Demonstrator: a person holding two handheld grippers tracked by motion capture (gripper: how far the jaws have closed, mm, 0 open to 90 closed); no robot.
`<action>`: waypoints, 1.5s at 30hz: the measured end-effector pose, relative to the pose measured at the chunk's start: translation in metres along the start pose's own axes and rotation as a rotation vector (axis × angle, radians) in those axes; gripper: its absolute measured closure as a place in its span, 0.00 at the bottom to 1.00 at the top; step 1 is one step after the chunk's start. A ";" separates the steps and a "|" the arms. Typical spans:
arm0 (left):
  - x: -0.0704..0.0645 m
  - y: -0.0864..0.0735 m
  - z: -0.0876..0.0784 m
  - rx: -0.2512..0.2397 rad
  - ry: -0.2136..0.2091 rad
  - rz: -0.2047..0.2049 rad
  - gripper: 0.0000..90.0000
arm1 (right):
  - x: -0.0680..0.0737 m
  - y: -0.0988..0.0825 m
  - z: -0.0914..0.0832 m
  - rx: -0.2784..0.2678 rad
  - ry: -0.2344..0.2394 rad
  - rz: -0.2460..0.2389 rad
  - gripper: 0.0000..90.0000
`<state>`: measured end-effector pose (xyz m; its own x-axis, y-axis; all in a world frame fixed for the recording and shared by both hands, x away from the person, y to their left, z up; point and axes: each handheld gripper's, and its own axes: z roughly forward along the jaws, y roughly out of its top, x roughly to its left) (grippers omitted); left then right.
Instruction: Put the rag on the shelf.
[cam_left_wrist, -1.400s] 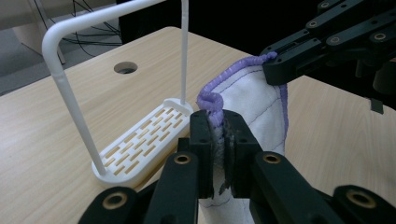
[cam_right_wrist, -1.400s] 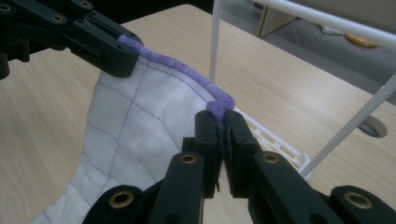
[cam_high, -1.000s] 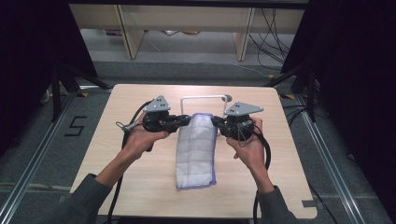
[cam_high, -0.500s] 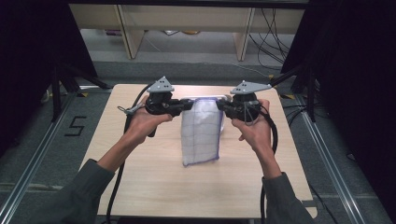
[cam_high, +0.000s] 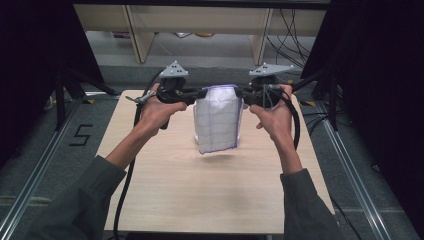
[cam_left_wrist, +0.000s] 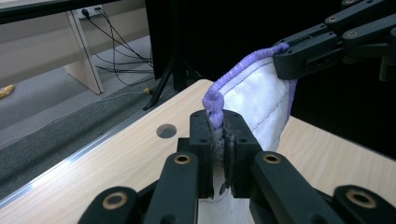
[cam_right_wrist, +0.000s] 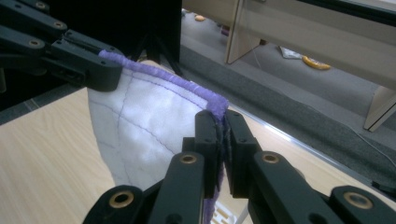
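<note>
Left tongs (cam_left_wrist: 218, 140) pinch purple-edged white cloth (cam_left_wrist: 259, 105) above wooden table (cam_left_wrist: 116, 163)

A light wooden table (cam_high: 210, 200) stands on grey carpet (cam_high: 45, 150); beyond it, pale shelving (cam_high: 200, 25), black cables (cam_high: 295, 30) and dark curtains (cam_high: 380, 100).

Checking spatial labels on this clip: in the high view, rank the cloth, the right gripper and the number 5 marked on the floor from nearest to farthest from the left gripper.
1. cloth: clamped at its top corner in the left gripper, hanging over the table.
2. right gripper: across the cloth's top edge, holding the other corner.
3. number 5: on the floor, off the table's left edge.
</note>
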<state>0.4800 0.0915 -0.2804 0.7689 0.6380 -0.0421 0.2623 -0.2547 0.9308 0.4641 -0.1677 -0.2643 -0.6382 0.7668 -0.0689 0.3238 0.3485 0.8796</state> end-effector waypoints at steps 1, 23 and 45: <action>0.001 0.001 0.001 0.001 0.006 -0.002 0.92 | 0.000 0.002 0.001 -0.004 0.008 0.020 0.95; 0.025 0.032 0.012 -0.045 0.056 -0.071 0.92 | -0.021 0.038 0.017 -0.015 -0.056 0.071 0.95; 0.077 0.006 0.081 -0.030 0.128 -0.179 0.92 | -0.058 0.031 0.102 0.095 -0.142 0.144 0.95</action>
<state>0.5881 0.0798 -0.3072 0.6310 0.7584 -0.1635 0.3691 -0.1081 0.9231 0.5828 -0.1464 -0.2810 -0.4784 0.8780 -0.0172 0.4731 0.2741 0.8373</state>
